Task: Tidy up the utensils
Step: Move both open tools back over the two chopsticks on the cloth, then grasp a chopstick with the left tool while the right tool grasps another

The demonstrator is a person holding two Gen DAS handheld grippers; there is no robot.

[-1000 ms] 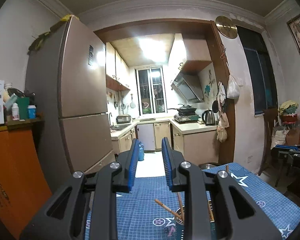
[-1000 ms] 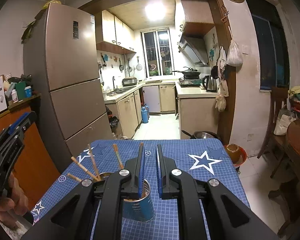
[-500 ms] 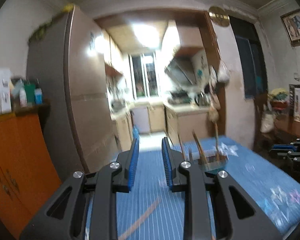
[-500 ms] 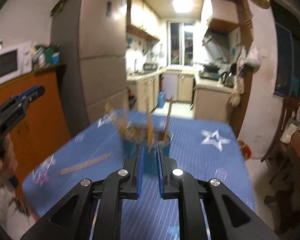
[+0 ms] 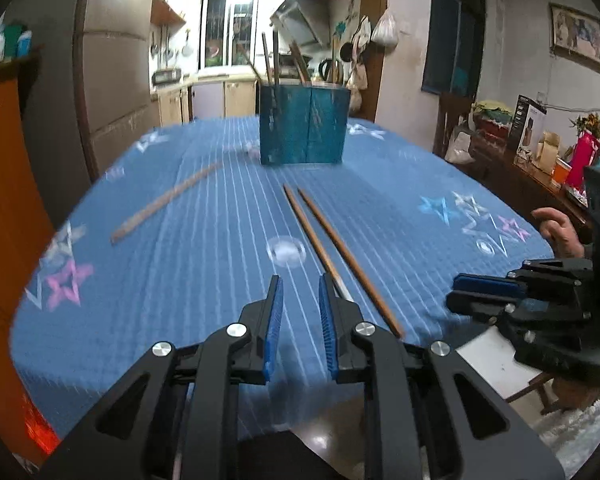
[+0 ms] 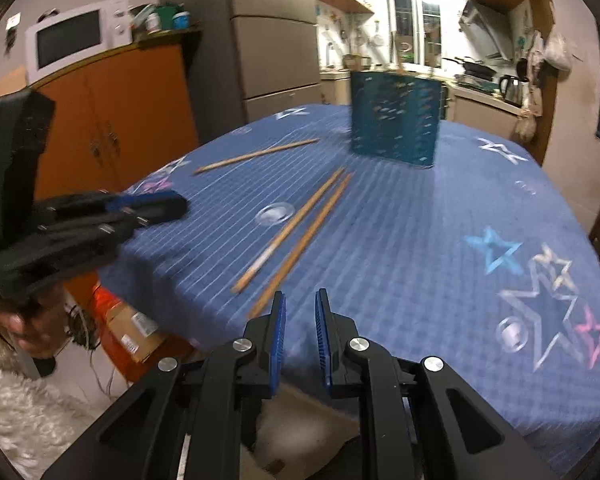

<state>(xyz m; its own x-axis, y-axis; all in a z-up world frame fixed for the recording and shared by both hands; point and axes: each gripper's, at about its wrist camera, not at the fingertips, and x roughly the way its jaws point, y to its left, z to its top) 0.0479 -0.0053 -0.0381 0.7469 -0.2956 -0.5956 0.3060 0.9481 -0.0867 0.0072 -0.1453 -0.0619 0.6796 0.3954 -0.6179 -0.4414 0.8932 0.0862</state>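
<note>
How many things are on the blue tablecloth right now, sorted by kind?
Loose chopsticks lying on the cloth: 3, a pair side by side and a single one apart.
Blue holder: 1, with more sticks standing in it, too blurred to count.
Total: 4 things on the tablecloth.

Open blue cloth covers the bench (image 5: 172,280) across the lower half of the left wrist view, free for a pass. Two chopsticks (image 5: 332,248) lie centre frame, a third (image 5: 164,204) at centre left. The teal holder (image 5: 304,124) stands upper centre. The right tongs (image 5: 480,296) crowd the right edge.
</note>
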